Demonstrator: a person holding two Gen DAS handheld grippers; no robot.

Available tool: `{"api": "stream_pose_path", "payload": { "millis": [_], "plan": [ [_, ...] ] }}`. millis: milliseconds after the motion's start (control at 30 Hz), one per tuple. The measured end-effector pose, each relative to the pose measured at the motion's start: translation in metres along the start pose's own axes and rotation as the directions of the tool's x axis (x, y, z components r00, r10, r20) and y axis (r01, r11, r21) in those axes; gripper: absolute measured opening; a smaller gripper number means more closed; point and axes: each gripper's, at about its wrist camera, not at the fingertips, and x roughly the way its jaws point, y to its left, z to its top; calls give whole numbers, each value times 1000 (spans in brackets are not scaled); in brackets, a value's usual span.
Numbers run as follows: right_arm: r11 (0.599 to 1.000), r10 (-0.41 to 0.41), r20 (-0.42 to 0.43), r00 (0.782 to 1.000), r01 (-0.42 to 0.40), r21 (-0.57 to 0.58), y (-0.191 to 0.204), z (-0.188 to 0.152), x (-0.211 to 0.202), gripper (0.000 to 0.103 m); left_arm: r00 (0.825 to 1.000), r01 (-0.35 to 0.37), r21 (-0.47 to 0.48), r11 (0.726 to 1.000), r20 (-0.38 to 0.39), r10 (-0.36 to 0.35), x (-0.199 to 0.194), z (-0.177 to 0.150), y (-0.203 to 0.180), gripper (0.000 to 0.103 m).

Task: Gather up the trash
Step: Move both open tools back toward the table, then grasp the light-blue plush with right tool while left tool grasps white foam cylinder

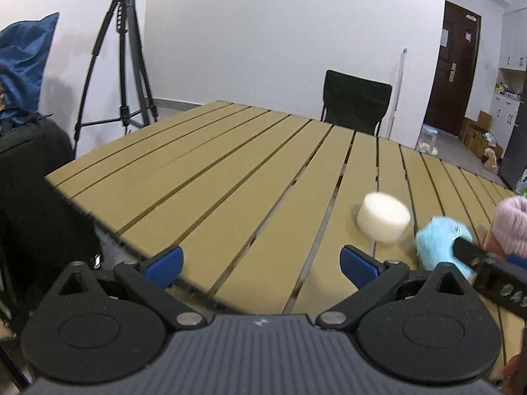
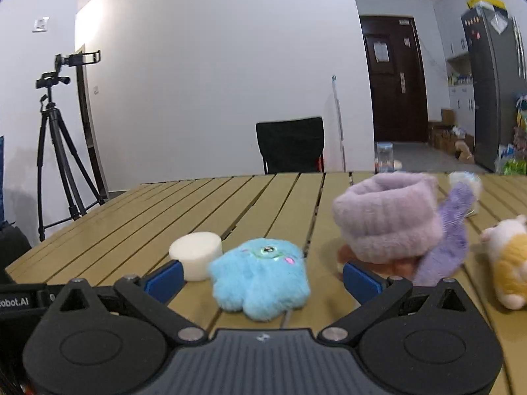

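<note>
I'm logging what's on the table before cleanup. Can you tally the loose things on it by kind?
Plush toys: 3: blue plush, purple plush, white-and-orange plush
Foam cylinders: 1: foam cylinder
Knit cuffs: 1: pink cuff
Unclear: 1: pale fluffy thing at the far edge, too blurred to name
Total: 6

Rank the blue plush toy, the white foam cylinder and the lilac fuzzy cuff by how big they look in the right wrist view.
1. Lilac fuzzy cuff
2. Blue plush toy, nearly as big, but it lies closer to the camera, so this order is unsure
3. White foam cylinder, clearly smallest
</note>
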Motion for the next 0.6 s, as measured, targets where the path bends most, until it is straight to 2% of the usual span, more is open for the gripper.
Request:
{"api": "stream_pose_path", "payload": {
  "millis": [200, 300, 467, 533, 600],
  "plan": [
    [1000, -22, -80, 997, 22, 4, 5, 9, 37, 101, 1000, -13, 21, 1000, 19, 13, 20, 21, -6, 103],
    [998, -65, -107, 992, 64, -9, 8, 10, 48, 100, 999, -16, 42, 999, 30, 15, 30, 31, -12, 103],
    [996, -80, -152, 985, 74, -43, 16, 11, 62, 86, 1000, 0, 51, 999, 22, -1, 44, 35, -21, 103],
    [996, -77, -162, 984, 70, -49, 18, 10, 65, 74, 1000, 6, 54, 999, 18, -8, 48, 35, -24, 103],
    [996, -76, -164, 984, 68, -53, 19, 8, 65, 73, 1000, 12, 55, 998, 19, -13, 50, 36, -26, 103]
  ]
}}
